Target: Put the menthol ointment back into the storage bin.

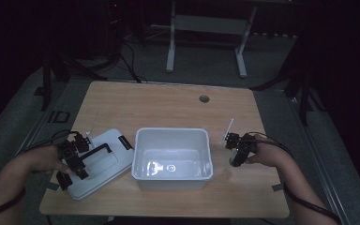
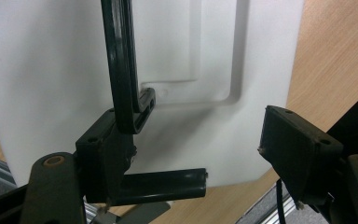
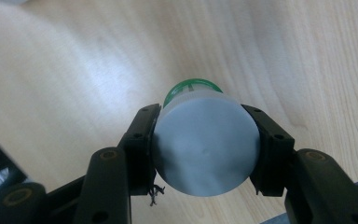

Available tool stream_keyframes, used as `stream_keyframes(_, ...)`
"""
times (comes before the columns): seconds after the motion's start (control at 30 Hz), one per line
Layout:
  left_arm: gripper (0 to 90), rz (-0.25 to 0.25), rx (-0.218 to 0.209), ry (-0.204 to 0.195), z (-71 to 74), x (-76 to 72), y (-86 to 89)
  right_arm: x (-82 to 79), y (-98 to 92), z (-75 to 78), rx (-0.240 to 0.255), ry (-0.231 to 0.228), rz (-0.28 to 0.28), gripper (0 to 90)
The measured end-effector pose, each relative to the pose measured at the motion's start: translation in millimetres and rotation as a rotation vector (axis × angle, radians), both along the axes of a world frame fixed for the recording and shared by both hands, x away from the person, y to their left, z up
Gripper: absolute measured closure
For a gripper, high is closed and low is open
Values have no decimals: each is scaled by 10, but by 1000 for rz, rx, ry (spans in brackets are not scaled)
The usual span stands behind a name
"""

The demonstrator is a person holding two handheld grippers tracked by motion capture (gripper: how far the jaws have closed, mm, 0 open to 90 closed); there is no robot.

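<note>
At the table's (image 1: 168,101) right edge, near three o'clock from the white bin (image 1: 172,158), the right gripper (image 1: 235,151) pinches a small bottle; in the right gripper view both black pads press the sides of this bottle (image 3: 205,144), whose pale grey base faces the camera and whose green-rimmed far end points toward twelve o'clock above bare wood. Over at nine o'clock from the bin lies a white lid (image 1: 101,161) flat on the table, its corner just beside the bin's wall. The left gripper (image 1: 72,161) sits on that lid. In the left gripper view its jaws stand spread, one jaw touching the lid's black latch handle (image 2: 121,70), the other well apart at four o'clock, with nothing pressed between them
</note>
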State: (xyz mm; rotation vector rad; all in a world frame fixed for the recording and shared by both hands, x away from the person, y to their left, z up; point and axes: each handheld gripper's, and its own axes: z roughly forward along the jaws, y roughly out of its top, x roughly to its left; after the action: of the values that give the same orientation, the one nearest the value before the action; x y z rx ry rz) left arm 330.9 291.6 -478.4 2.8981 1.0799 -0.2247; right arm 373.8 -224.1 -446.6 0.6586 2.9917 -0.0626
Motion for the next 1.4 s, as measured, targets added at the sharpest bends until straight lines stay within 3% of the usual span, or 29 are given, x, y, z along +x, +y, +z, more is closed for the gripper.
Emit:
stream_keyframes(0.37, 256, -8, 9, 1, -24, 7, -21, -260, 64, 203, 5, 5, 137, 501)
stream_keyframes(0.63, 256, -8, 8, -12, 11, -1, -9, -434, 163, 416, 3, -11, 196, 501)
stream_keyframes(0.93, 256, -7, 17, -9, 19, -5, -9, -496, 257, 667, 20, -23, 219, 502)
stream_keyframes(1.4, 256, -5, 21, -11, 29, 0, -11, -577, 598, 1143, 75, -68, 306, 502)
